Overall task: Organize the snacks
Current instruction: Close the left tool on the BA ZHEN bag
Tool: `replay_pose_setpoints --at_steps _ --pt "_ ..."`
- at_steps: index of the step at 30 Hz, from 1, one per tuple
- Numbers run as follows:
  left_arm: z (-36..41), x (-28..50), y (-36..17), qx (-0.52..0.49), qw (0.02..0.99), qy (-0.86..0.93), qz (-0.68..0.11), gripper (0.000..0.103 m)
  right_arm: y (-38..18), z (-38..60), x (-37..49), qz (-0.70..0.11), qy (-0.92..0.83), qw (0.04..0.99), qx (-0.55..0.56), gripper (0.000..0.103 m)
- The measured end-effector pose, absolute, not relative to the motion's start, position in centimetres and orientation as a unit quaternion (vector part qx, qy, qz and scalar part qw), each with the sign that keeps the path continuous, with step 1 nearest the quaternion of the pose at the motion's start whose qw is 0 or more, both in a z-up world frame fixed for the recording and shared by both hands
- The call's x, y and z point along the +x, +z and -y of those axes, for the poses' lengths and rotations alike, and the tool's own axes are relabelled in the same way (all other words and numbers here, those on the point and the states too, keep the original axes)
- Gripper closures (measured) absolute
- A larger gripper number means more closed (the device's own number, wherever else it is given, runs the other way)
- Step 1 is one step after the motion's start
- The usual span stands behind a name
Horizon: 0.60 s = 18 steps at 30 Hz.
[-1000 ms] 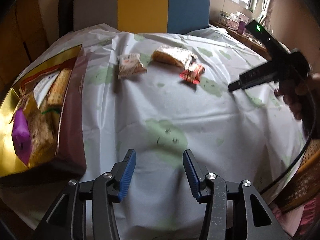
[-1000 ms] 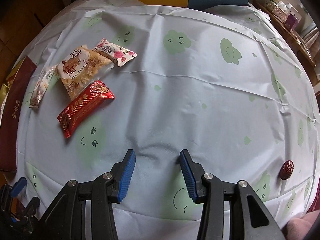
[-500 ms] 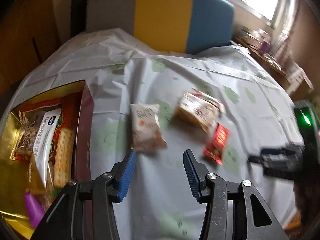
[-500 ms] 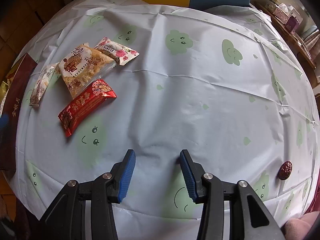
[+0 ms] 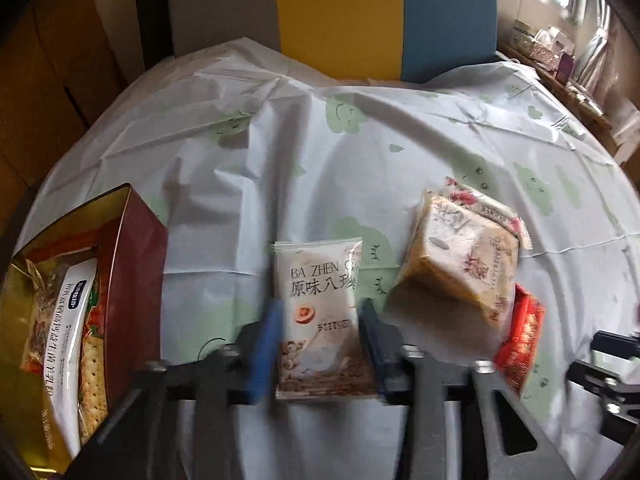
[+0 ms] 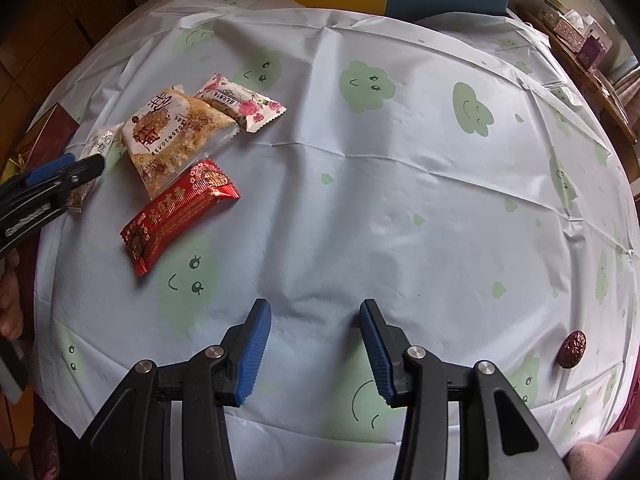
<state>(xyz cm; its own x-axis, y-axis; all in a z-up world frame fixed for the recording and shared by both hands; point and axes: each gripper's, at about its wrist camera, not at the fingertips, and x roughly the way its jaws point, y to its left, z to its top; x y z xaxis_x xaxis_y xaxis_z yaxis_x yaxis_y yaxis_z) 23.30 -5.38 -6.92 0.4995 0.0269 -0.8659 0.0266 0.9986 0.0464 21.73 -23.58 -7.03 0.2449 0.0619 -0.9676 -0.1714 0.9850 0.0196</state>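
A white snack packet (image 5: 320, 292) lies flat on the cloud-print tablecloth (image 5: 360, 160). My left gripper (image 5: 320, 320) straddles its near half, jaws closing, blue pads at the packet's two sides; the packet looks undeformed. To its right lie a yellow-brown cake packet (image 5: 460, 256), a floral packet (image 5: 492, 208) and a red packet (image 5: 520, 332). The right wrist view shows the left gripper (image 6: 80, 166) over the white packet (image 6: 100, 140). My right gripper (image 6: 316, 344) hangs open above bare cloth, nothing between its fingers.
A maroon box with gold lining (image 5: 136, 248) at the left table edge holds several snack packs. A red date (image 6: 573, 349) lies near the right edge. A grey, yellow and blue chair back (image 5: 340, 20) stands behind the table. A cluttered shelf (image 6: 580, 28) is at far right.
My left gripper has swept forward across the table to the white packet, which now sits between its narrowing jaws. The right gripper has stayed put.
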Motion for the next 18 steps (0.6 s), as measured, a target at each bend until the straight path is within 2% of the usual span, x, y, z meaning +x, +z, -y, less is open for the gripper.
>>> replay_pose_setpoints --at_steps 1,9,18 --pt "5.4 23.2 -6.9 0.025 0.868 -0.001 -0.496 0.07 -7.0 23.6 21.8 -0.61 0.074 0.788 -0.043 0.056" --pt "6.9 19.6 -5.3 0.052 0.891 -0.019 -0.451 0.071 -7.1 23.7 21.9 -0.607 0.075 0.79 -0.048 0.056" --pt "8.7 10.0 -5.6 0.066 0.899 -0.067 -0.428 0.071 -7.1 23.5 21.6 -0.602 0.074 0.793 -0.051 0.056"
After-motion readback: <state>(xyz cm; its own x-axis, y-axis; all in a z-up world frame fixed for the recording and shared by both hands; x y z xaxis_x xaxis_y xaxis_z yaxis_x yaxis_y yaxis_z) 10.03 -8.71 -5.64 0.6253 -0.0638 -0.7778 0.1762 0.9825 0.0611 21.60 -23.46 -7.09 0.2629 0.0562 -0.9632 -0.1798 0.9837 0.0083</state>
